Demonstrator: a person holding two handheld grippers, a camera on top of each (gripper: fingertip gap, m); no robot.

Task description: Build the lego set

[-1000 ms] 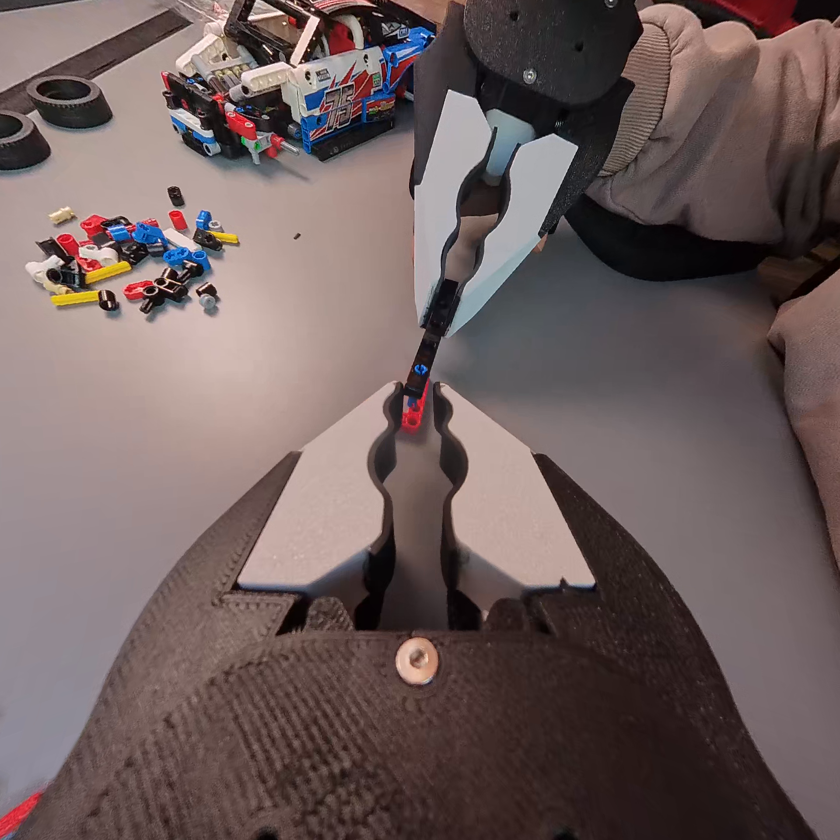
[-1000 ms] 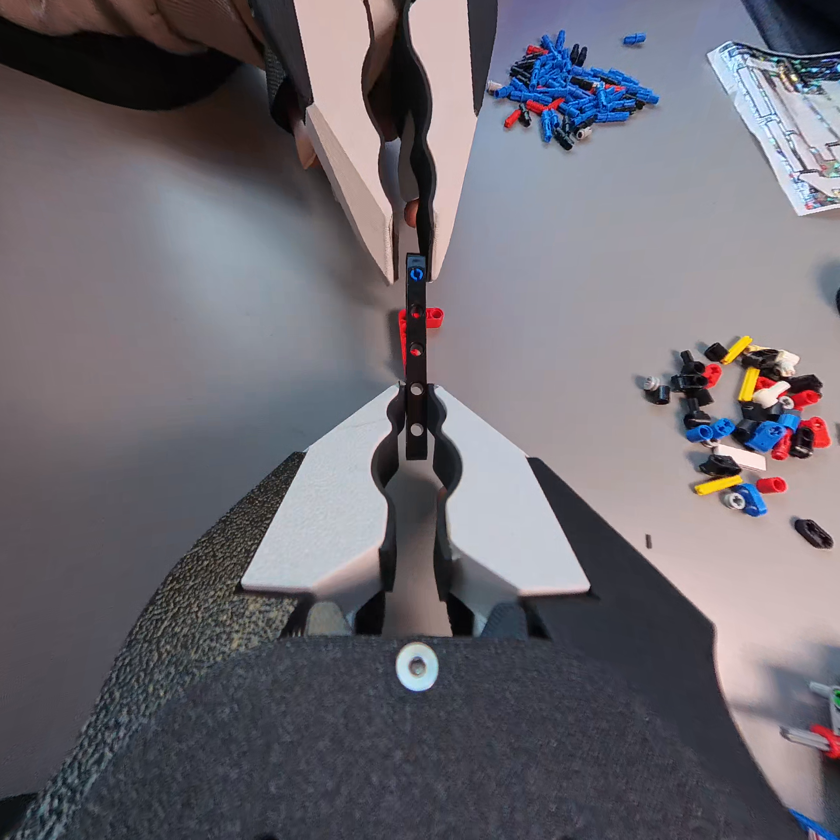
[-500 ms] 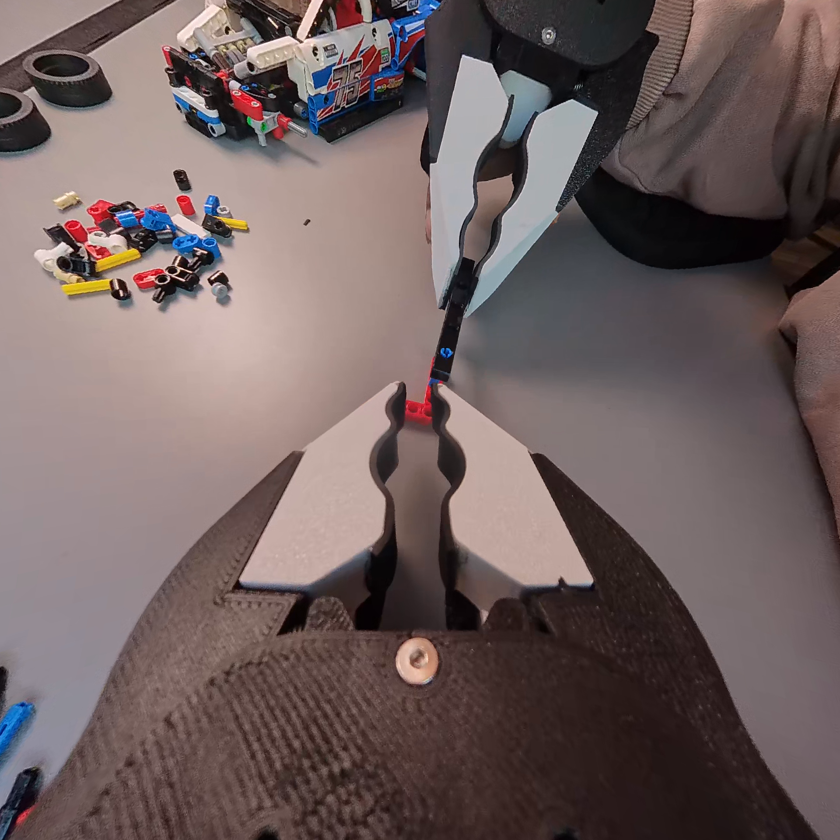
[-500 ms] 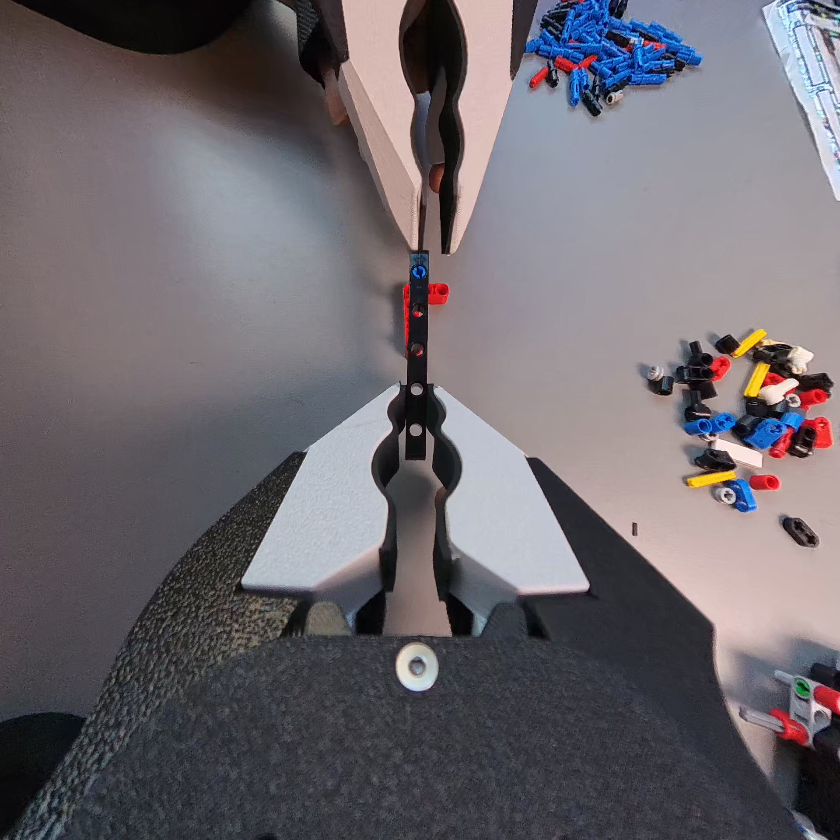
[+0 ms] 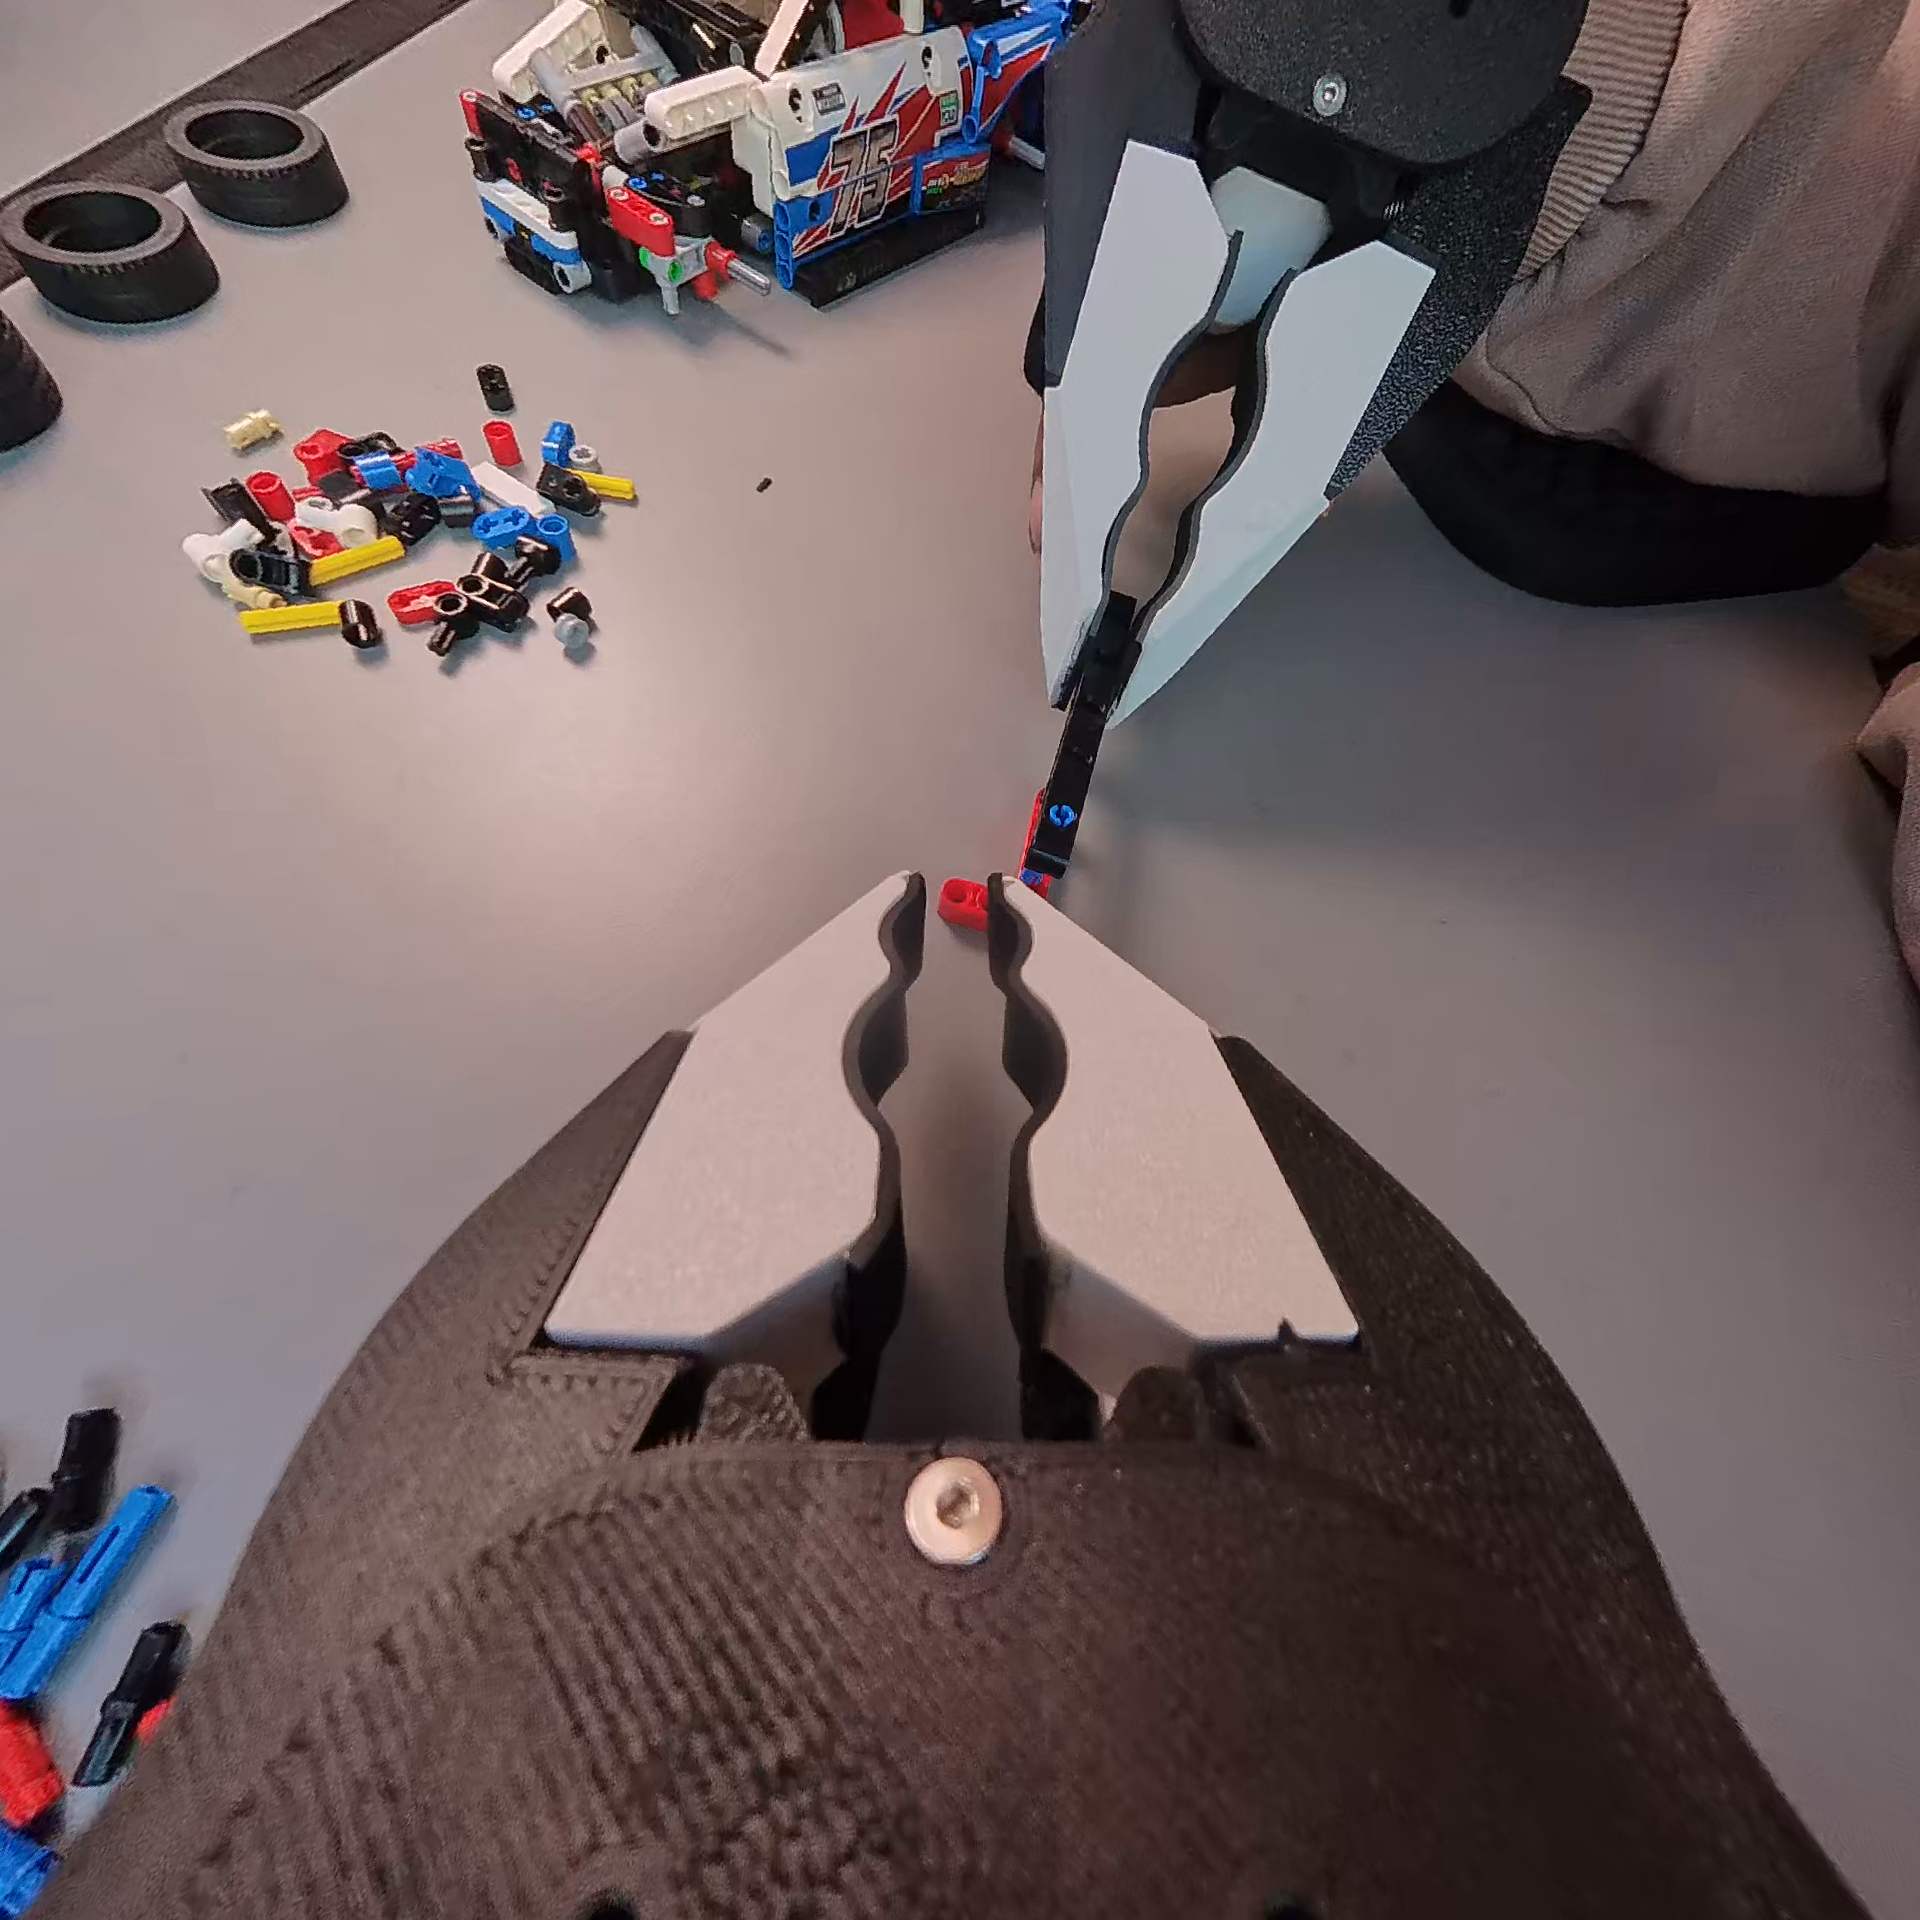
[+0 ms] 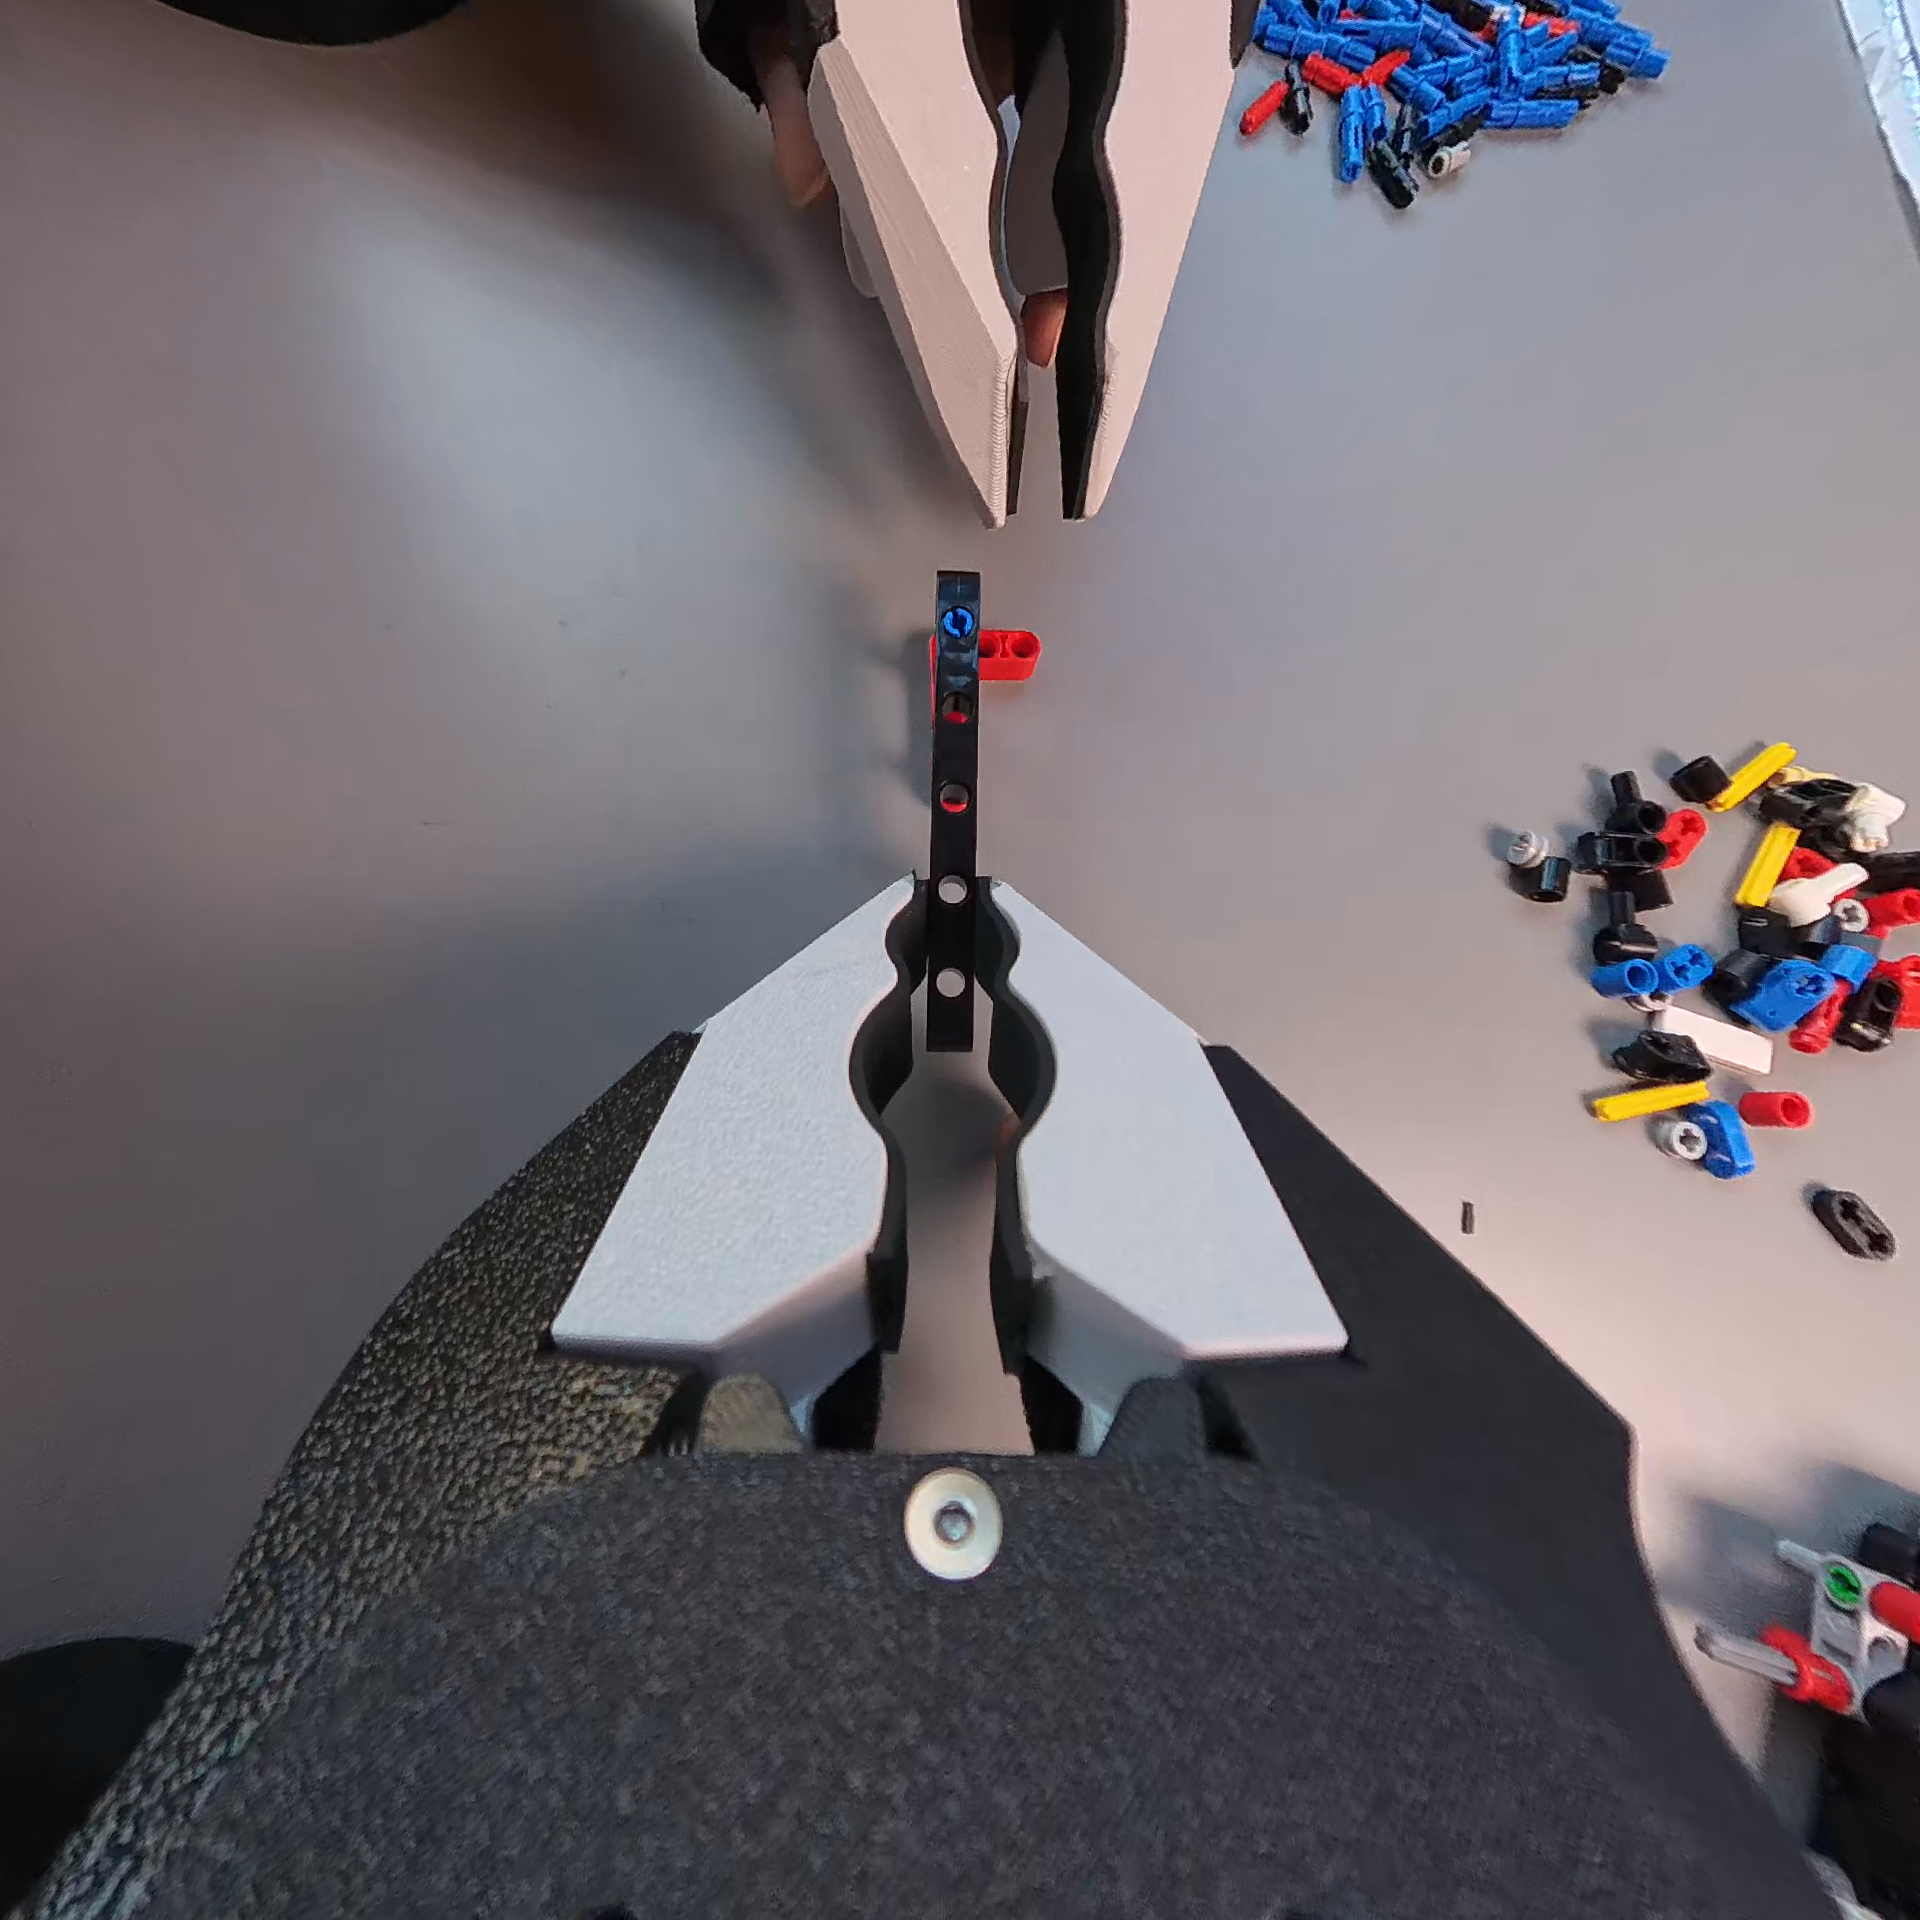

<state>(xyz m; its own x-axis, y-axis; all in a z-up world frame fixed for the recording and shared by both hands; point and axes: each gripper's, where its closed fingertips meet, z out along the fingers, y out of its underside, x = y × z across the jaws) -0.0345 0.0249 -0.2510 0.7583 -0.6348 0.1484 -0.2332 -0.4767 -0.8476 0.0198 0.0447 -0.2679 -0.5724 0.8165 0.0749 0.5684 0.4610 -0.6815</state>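
My right gripper (image 6: 954, 894) is shut on a black beam with holes (image 6: 954, 810) and holds it on edge over the grey table. A blue pin sits in the beam's far end. A red angled piece (image 6: 1006, 657) sits against that end and seems joined to it. My left gripper (image 6: 1042, 511) faces the beam's tip, a short gap away, its fingers a narrow slit apart and empty. In the left wrist view the red piece (image 5: 961, 899) shows just beyond my left gripper (image 5: 956, 888), and the right gripper (image 5: 1101, 665) holds the beam (image 5: 1070, 790) slanting down.
A part-built race car (image 5: 748, 177) and black tyres (image 5: 255, 161) stand at the back. A pile of mixed small pieces (image 5: 416, 530) lies left of them, also in the right wrist view (image 6: 1766, 935). A heap of blue pins (image 6: 1455, 73) lies beside my left gripper. A person's sleeve (image 5: 1714, 260) rests behind the right gripper. About 7 centimetres separates my left fingertips from my right. About 20 centimetres separates my right fingertips from the part-built race car (image 5: 748, 177).
My left gripper has let go of the red piece and drawn back from it. The red piece stays on the black beam, which the right gripper still holds.
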